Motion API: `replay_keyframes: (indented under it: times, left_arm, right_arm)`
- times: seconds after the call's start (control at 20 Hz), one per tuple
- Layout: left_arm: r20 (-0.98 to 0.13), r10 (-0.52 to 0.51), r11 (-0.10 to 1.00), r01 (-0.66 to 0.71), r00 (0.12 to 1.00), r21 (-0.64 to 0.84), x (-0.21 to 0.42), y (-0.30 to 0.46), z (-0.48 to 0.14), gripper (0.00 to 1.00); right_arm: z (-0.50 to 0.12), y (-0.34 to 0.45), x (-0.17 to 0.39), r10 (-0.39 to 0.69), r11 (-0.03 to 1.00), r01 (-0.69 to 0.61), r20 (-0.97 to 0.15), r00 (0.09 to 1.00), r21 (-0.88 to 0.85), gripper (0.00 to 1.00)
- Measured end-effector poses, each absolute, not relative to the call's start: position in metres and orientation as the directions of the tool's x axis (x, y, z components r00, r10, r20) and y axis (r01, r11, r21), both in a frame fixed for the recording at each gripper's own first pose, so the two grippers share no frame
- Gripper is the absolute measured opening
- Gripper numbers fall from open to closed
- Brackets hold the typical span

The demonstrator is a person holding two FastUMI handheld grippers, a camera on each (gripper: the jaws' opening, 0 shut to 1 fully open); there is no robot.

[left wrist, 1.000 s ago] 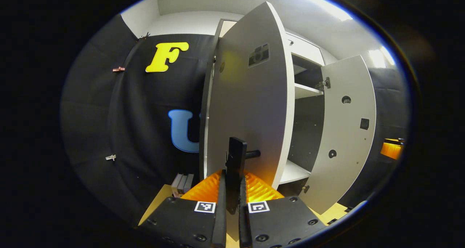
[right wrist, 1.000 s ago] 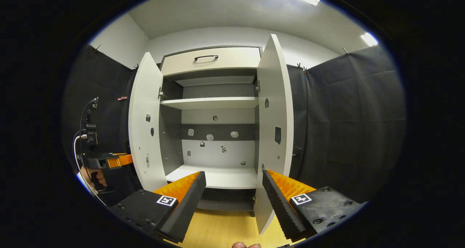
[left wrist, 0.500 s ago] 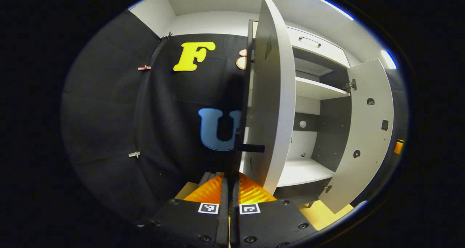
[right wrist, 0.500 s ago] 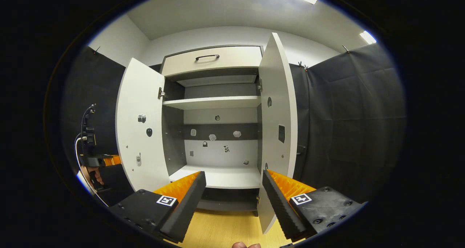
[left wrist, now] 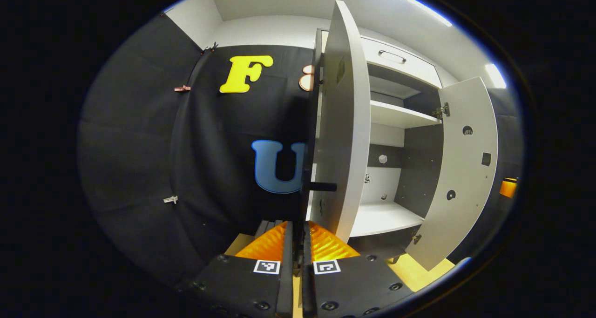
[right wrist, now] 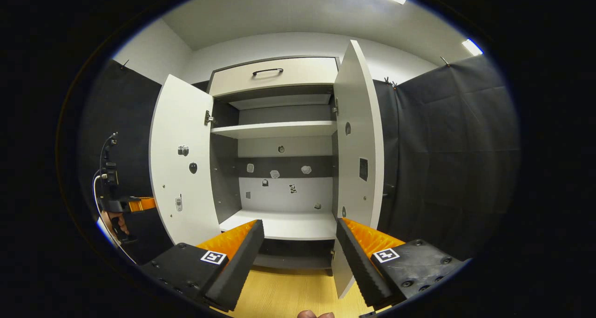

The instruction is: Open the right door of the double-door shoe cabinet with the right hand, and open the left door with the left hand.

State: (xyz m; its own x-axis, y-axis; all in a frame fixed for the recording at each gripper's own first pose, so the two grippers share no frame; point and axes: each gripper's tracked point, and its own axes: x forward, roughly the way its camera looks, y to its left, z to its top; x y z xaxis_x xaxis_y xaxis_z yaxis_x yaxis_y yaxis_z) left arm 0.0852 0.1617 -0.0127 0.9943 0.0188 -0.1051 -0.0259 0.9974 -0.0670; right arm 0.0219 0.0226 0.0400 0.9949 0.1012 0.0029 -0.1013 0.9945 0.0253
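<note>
The white shoe cabinet (right wrist: 279,131) stands with both doors swung out. In the left gripper view the left door (left wrist: 342,122) appears nearly edge-on, and its dark handle (left wrist: 305,201) runs down between my left gripper's fingers. My left gripper (left wrist: 296,226) is shut on that handle. The right door (left wrist: 465,169) hangs wide open beyond it. In the right gripper view my right gripper (right wrist: 300,257) is open and holds nothing, a little back from the cabinet front, between the left door (right wrist: 179,169) and the right door (right wrist: 358,145). The left gripper (right wrist: 135,204) and a hand show beside the left door.
A drawer (right wrist: 274,73) with a dark handle tops the cabinet. Inside are a shelf (right wrist: 274,131) and a white bottom board (right wrist: 284,225). Black cloth walls close in on both sides. Wooden floor (right wrist: 284,294) lies below.
The left door has swung further open with my left gripper on its handle, most of it before half a second ago. My right gripper has hardly moved and stays open.
</note>
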Motion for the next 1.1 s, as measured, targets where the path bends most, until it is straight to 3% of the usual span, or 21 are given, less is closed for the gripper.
replay_keyframes:
  times: [0.15, 0.25, 0.3, 0.45, 0.55, 0.75, 0.9, 0.95, 1.1]
  left_arm:
    - [-0.078, 0.032, 0.999, -0.035, 0.996, -0.035, 0.072, 0.16, 0.0, 0.12]
    - [-0.055, 0.037, 0.998, -0.039, 0.998, -0.042, 0.063, 0.155, 0.011, 0.03]
    - [-0.048, 0.031, 0.998, -0.034, 0.998, -0.054, 0.059, 0.149, 0.013, 0.1]
    - [-0.035, 0.012, 0.998, -0.013, 0.999, -0.056, 0.048, 0.131, 0.019, 0.1]
    - [-0.029, -0.005, 0.999, 0.003, 1.0, -0.046, 0.042, 0.119, 0.024, 0.16]
    - [-0.039, -0.028, 0.999, 0.026, 0.999, -0.044, 0.035, 0.098, 0.026, 0.36]
    - [-0.044, -0.025, 0.999, 0.023, 0.999, -0.029, 0.035, 0.091, 0.023, 0.65]
    - [-0.05, -0.027, 0.999, 0.025, 0.998, -0.028, 0.035, 0.087, 0.021, 0.66]
    - [-0.05, -0.019, 0.999, 0.017, 0.999, -0.041, 0.034, 0.082, 0.02, 0.92]
  right_arm:
    - [0.04, 0.023, 0.02, 0.102, 0.994, -0.102, 0.003, 0.995, 0.024, 0.98]
    - [0.041, 0.022, 0.02, 0.103, 0.995, -0.103, 0.004, 0.995, 0.02, 0.98]
    - [0.041, 0.021, 0.02, 0.102, 0.995, -0.102, 0.006, 0.995, 0.016, 0.98]
    - [0.043, 0.016, 0.021, 0.097, 0.995, -0.097, 0.007, 0.995, 0.021, 0.98]
    - [0.043, 0.016, 0.023, 0.097, 0.995, -0.097, 0.008, 0.995, 0.029, 0.98]
    - [0.045, 0.016, 0.023, 0.097, 0.995, -0.097, 0.015, 0.995, 0.033, 0.98]
    - [0.045, 0.015, 0.022, 0.096, 0.995, -0.096, 0.018, 0.995, 0.036, 0.98]
    - [0.045, 0.016, 0.022, 0.096, 0.995, -0.097, 0.019, 0.995, 0.038, 0.98]
    - [0.046, 0.015, 0.022, 0.093, 0.995, -0.094, 0.021, 0.995, 0.039, 0.98]
